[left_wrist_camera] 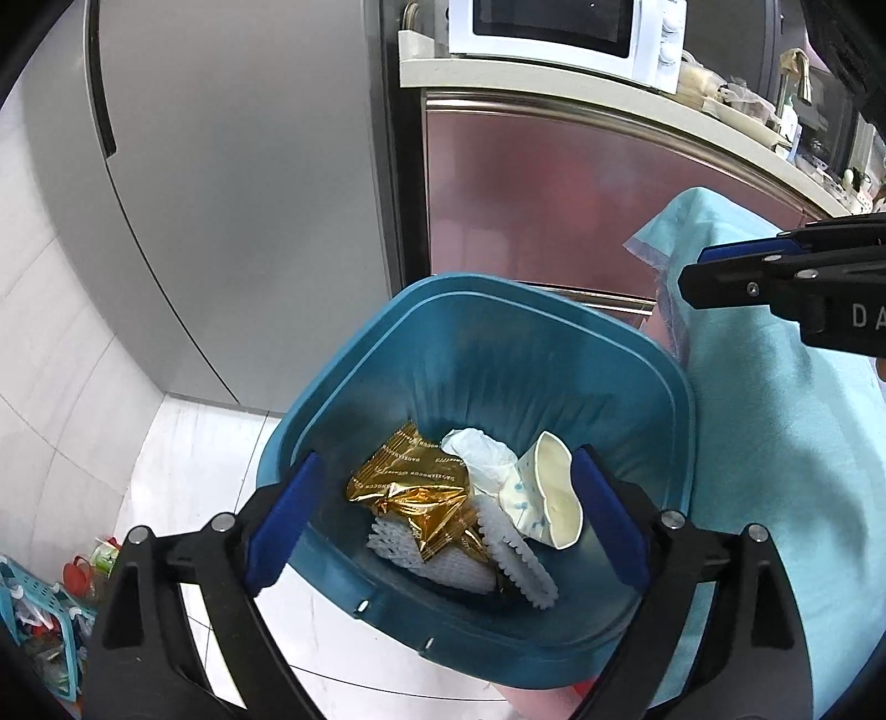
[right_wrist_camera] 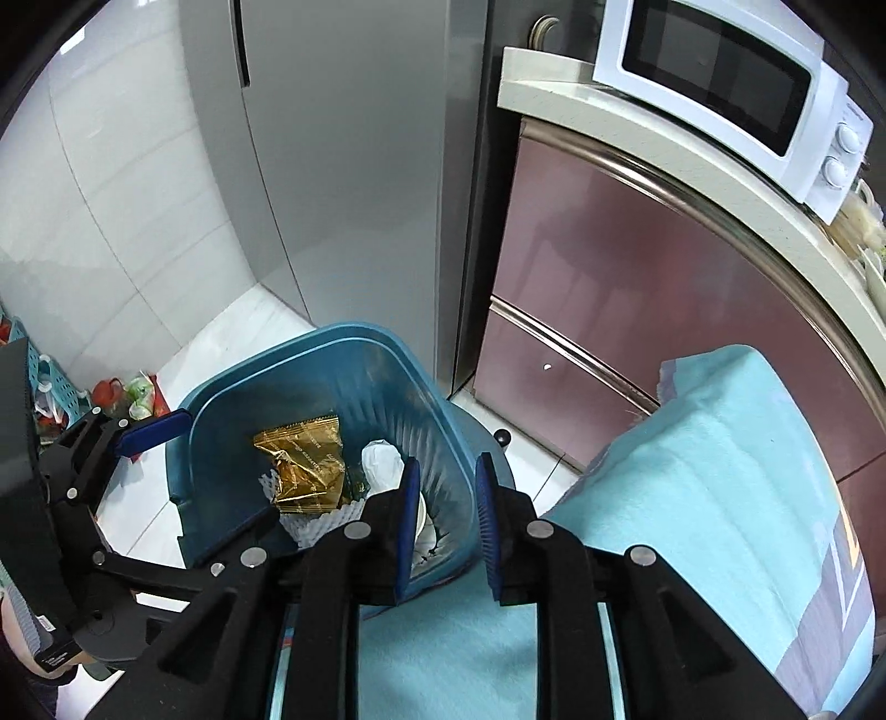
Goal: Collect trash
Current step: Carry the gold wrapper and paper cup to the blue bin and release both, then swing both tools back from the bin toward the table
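A blue bin (left_wrist_camera: 476, 283) (right_wrist_camera: 332, 332) stands on the floor by a table edge. In it lie a gold foil wrapper (left_wrist_camera: 410, 487) (right_wrist_camera: 304, 459), a white tissue (left_wrist_camera: 482, 459) (right_wrist_camera: 382, 459), a crushed paper cup (left_wrist_camera: 559, 487) and white foam netting (left_wrist_camera: 515, 548) (right_wrist_camera: 310, 523). My left gripper (left_wrist_camera: 446, 498) (right_wrist_camera: 205, 476) hangs over the bin mouth, wide open, with nothing between its blue pads. My right gripper (right_wrist_camera: 447, 498) (left_wrist_camera: 698, 282) hovers over the bin's right rim, its pads a narrow gap apart and gripping nothing.
A light blue cloth (left_wrist_camera: 775, 443) (right_wrist_camera: 692, 471) covers the table right of the bin. Behind stand a grey fridge (left_wrist_camera: 221, 194), maroon cabinet fronts (left_wrist_camera: 554, 194) and a white microwave (left_wrist_camera: 554, 27) on the counter. A blue basket (left_wrist_camera: 39, 620) of clutter sits on the floor at left.
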The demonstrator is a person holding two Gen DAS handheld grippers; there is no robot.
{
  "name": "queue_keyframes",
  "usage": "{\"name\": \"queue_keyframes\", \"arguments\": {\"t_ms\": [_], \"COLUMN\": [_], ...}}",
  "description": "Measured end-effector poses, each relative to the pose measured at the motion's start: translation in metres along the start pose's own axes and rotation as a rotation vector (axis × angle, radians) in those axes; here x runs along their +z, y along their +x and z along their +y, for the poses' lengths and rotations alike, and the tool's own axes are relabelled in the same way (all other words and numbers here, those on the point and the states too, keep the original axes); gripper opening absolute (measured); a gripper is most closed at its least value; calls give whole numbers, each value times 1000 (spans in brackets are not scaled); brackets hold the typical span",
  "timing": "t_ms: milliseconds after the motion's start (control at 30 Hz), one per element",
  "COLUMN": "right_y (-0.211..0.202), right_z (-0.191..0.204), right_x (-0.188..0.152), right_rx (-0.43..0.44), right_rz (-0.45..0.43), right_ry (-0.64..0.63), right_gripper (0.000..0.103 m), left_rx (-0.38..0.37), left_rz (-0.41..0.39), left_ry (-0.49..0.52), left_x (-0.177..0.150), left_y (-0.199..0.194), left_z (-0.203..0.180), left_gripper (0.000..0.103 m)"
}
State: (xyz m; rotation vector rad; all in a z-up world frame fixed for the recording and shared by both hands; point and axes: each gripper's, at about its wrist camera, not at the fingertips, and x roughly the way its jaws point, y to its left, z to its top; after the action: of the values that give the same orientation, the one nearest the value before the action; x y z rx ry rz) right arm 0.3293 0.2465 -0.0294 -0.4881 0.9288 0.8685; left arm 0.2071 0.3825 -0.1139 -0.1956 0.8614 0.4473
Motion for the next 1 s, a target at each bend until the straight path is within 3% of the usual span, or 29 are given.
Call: {"name": "queue_keyframes", "arguments": {"t_ms": [133,300,533,867,1000], "right_y": [-11,-31,-75,-129,-151], "right_z": [-4,-12,-31,-54,-62], "right_x": [-3,-13,-42,-109,-143], "right_rx": [5,27,89,108,97], "right_rz": [-21,-73,-199,-345,-398], "right_ry": [17,48,135,223,242], "right_gripper": [19,29,67,95,96], "left_rx": [6,21,64,112,117], "left_rz": [-6,-28,-84,-149,-193], "left_ry": [8,20,54,93,114], "left_x": [1,1,4,0,-4], "left_y": [-5,-17,-47,-96,-123], "left_z": [-3,-7,-13,-37,-57], "left_gripper": [90,92,97,97,97]}}
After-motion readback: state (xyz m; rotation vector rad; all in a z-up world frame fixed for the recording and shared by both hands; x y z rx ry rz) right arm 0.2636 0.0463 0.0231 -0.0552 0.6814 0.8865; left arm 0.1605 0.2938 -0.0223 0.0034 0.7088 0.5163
